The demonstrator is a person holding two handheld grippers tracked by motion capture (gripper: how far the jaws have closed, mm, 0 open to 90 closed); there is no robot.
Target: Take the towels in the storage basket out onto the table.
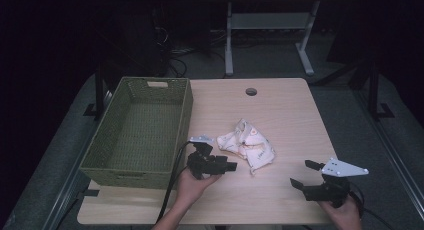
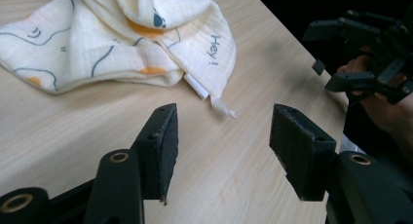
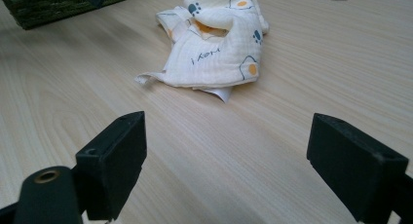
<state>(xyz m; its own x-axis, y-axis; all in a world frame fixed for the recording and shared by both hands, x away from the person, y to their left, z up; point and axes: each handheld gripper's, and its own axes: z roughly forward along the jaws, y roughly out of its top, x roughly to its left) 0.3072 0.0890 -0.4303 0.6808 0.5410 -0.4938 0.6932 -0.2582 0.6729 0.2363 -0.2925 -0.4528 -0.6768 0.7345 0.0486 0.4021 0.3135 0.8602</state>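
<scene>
We see a crumpled cream muslin cloth [image 1: 247, 147] lying mid-table, soft gauzy weave, printed with orange blobs, dark line doodles and "Hey!" lettering; a small white tag sticks out at its edge. It sits on a pale wood-grain table [image 1: 280, 110], matte laminate with rounded corners and a round cable hole [image 1: 251, 91] near the far edge. At the table's left stands a green woven basket [image 1: 141, 130], rectangular, with a slot handle in its far wall.

Our left gripper [image 1: 231, 166] lies low and about level just beside the cloth's near-left side, not touching it. Its jaws stand apart with nothing between the black, rough-textured pads [image 2: 163, 146], just bare table.

Our right gripper [image 1: 302, 174] sits at the near right corner, well apart from the cloth, pointing left towards it, grey three-cornered plate on top. Jaws wide apart, nothing between them.
</scene>
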